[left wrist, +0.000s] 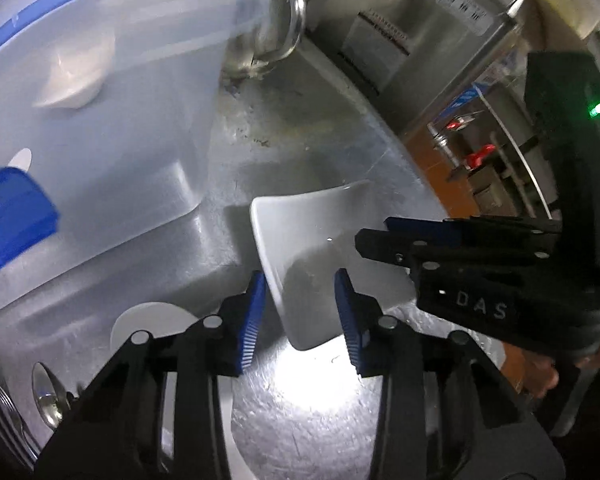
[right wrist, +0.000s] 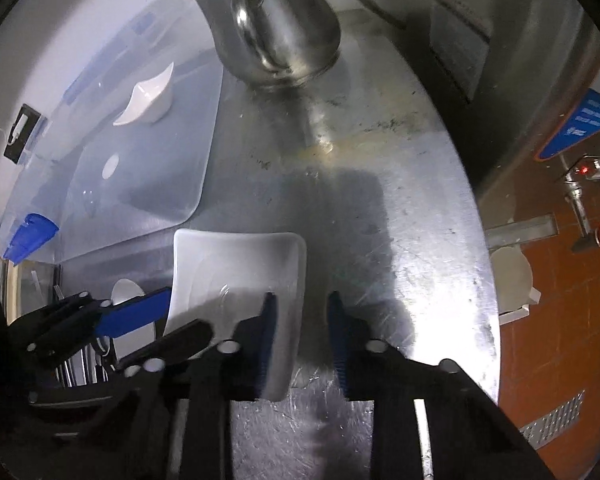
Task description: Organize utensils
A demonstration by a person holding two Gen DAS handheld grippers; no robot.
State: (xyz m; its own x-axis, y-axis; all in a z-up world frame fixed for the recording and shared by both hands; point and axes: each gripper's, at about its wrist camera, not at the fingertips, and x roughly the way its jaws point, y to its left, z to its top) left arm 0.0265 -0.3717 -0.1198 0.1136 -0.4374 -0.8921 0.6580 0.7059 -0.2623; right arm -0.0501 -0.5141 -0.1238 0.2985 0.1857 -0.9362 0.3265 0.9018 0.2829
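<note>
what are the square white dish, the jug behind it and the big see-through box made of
Square white dish: probably glazed ceramic or porcelain, opaque and glossy with soft highlights; melamine can't be ruled out.
Jug: metal, likely stainless steel, with a polished mirror-like body and handle.
See-through box: translucent plastic, slightly frosted; a white dish shows through its wall, and it has blue plastic clips.

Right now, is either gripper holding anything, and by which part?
Nothing is gripped yet. The left gripper straddles one side rim of the white dish and the right gripper straddles the opposite rim. Both sets of fingers show gaps to the rim.
</note>
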